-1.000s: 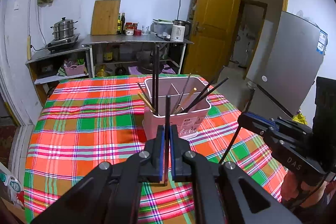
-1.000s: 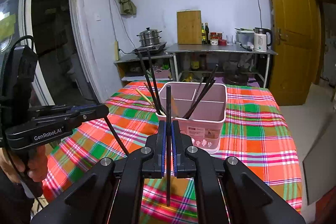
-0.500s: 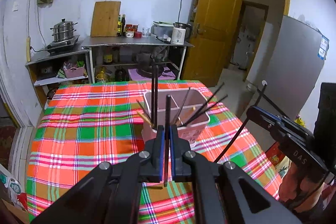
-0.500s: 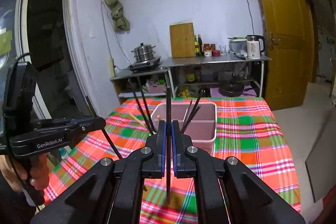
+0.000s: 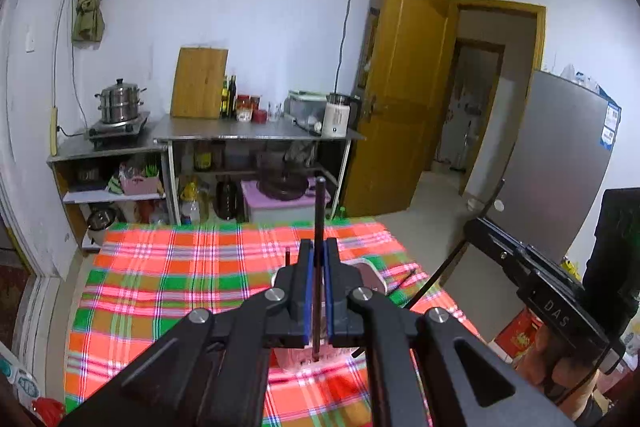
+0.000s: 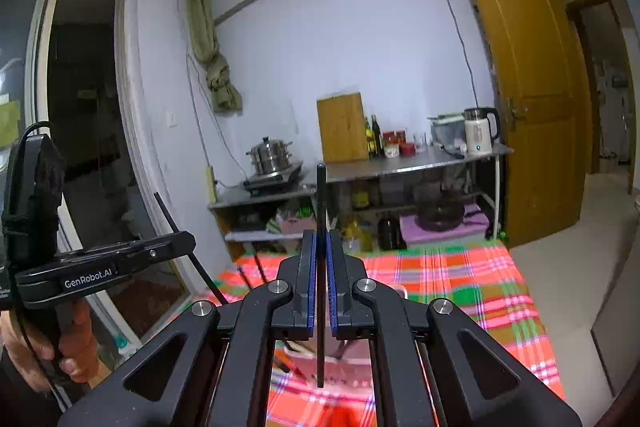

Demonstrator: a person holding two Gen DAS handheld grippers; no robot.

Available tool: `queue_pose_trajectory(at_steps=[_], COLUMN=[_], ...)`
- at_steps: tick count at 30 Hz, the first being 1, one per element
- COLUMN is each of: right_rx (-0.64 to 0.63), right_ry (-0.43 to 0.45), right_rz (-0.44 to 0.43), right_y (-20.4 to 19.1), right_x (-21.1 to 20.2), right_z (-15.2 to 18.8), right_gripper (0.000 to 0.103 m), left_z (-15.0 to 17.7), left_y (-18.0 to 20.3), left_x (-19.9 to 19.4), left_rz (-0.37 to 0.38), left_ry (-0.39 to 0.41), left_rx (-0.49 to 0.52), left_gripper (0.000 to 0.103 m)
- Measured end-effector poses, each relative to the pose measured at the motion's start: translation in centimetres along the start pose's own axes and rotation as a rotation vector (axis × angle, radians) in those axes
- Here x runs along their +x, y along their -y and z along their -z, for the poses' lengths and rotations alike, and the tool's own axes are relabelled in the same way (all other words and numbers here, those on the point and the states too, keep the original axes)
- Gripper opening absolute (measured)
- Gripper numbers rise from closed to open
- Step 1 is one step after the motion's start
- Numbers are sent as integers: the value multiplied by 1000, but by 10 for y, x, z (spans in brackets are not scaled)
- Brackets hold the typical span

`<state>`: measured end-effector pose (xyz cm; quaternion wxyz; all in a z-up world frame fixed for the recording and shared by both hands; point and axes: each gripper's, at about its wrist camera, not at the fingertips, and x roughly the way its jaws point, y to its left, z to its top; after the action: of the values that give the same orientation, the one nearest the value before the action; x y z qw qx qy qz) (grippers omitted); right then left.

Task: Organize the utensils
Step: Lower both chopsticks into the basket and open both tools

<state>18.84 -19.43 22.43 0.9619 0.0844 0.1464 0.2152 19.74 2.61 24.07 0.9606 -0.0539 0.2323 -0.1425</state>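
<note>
My left gripper [image 5: 318,255] is shut on a black chopstick [image 5: 319,211] held upright. My right gripper [image 6: 321,247] is shut on another black chopstick [image 6: 321,203], also upright. The pink utensil holder [image 5: 370,273] stands on the plaid tablecloth [image 5: 180,267], mostly hidden behind my left gripper; in the right wrist view its rim [image 6: 400,293] and front [image 6: 352,359] peek out around the fingers. Several dark chopsticks stand in it [image 6: 250,273]. Each gripper shows in the other's view: the right one [image 5: 532,287], the left one [image 6: 108,267].
A metal counter [image 5: 256,133] with a kettle [image 5: 336,113], cutting board [image 5: 199,81] and bottles stands beyond the table. A steamer pot [image 5: 119,105] sits on a stove at left. A yellow door [image 5: 404,87] and a grey fridge [image 5: 560,163] are at right.
Both grippers have risen and tilted up, each keeping its chopstick. The pink holder has dropped low in both views and is now largely hidden behind the fingers.
</note>
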Motion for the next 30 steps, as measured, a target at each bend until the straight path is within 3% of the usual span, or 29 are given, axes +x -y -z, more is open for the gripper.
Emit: queue_pose_trajectory(at_steps=[11,22,27,30], right_rx=[-16,-6,4,10], right_ry=[43,-59,-110,-135], right_rz=[16,17,6,-2], right_y=[0,9,13,14], right_x=[26,57,63,66], right_z=[-11,29,43,47], right_gripper=[4,5,5,5], left_z=[-6,27,30,28], left_y=[-3,-5,-5,-2], left_x=[41,75,70,69], left_rz=[6,11,16,-3], left_ry=[11,-65,-52,-52], left_rx=[-3,10,1,25], left_gripper=[5,5,7,20])
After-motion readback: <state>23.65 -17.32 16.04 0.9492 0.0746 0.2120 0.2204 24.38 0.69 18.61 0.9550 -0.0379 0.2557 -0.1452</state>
